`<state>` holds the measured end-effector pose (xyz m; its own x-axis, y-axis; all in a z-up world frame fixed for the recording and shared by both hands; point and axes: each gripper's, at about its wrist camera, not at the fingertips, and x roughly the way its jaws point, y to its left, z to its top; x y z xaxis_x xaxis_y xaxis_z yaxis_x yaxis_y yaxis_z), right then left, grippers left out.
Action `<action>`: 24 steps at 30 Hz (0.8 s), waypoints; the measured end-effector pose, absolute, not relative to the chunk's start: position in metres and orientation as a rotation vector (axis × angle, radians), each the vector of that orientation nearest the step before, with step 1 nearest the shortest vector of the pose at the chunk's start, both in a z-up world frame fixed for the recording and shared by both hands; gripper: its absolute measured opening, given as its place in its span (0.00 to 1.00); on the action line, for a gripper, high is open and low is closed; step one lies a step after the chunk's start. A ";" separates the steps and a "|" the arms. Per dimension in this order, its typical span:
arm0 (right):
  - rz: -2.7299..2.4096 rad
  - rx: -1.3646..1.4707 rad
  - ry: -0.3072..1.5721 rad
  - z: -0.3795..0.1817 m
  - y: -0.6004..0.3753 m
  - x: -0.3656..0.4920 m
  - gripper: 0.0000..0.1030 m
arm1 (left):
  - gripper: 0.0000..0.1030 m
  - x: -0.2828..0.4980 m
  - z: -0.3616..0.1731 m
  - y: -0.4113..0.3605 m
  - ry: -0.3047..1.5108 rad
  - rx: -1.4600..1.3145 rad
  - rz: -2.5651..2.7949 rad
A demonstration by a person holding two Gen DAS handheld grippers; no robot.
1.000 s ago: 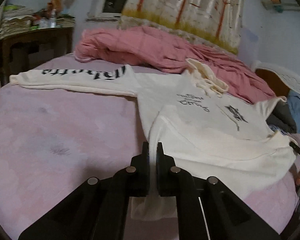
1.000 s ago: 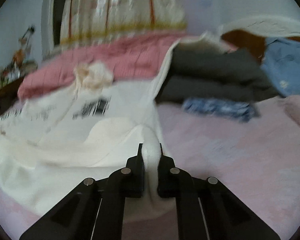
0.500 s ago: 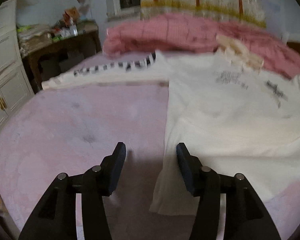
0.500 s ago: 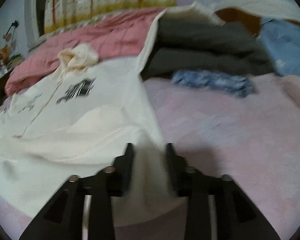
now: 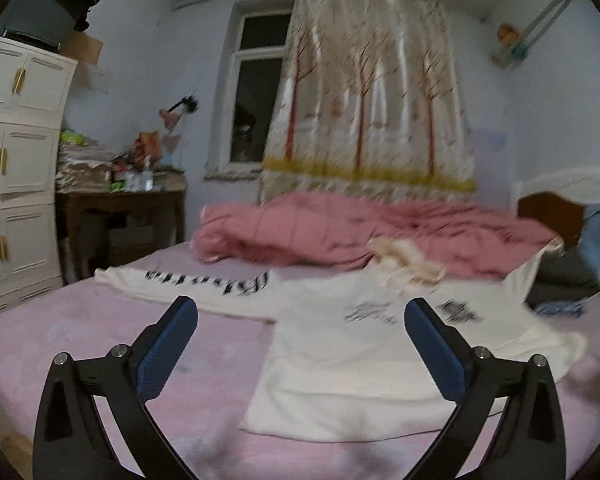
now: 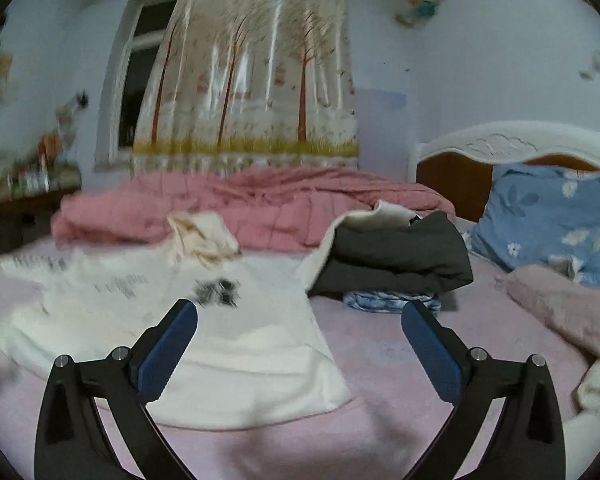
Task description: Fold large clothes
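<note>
A cream hoodie [image 5: 364, 344] with black print lies flat on the pink bed sheet [image 5: 100, 344], its bottom hem nearest me and its hood [image 5: 408, 264] at the far end. One printed sleeve [image 5: 204, 280] stretches out to the left. My left gripper [image 5: 300, 320] is wide open and empty, raised above the hoodie's lower left part. The hoodie also shows in the right wrist view [image 6: 228, 344]. My right gripper [image 6: 298, 320] is wide open and empty above the hoodie's right hem corner.
A rumpled pink quilt [image 5: 360, 228] lies across the far side of the bed. A folded dark garment [image 6: 396, 256] sits on a blue patterned one [image 6: 388, 302] beside the hoodie's right edge. A blue pillow [image 6: 548, 216] leans on the headboard. A white cabinet [image 5: 16, 184] and a cluttered desk [image 5: 120, 196] stand left.
Both grippers were shut on the hoodie's hem a second ago. They opened, let it drop flat, and lifted and tilted up away from the bed.
</note>
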<state>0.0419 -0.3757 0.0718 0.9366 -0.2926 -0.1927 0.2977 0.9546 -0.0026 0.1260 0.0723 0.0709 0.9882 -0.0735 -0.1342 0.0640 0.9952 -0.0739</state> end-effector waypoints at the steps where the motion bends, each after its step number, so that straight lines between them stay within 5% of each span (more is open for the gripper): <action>1: -0.297 0.041 0.179 0.077 -0.373 0.036 1.00 | 1.00 0.121 0.077 0.069 0.122 -0.074 -0.079; 13: -0.250 -0.087 0.149 0.093 -0.318 -0.002 1.00 | 1.00 0.090 0.091 0.038 0.003 0.017 -0.094; 24: -0.186 0.025 0.241 0.052 -0.316 0.010 1.00 | 1.00 0.101 0.041 0.000 0.146 0.198 -0.158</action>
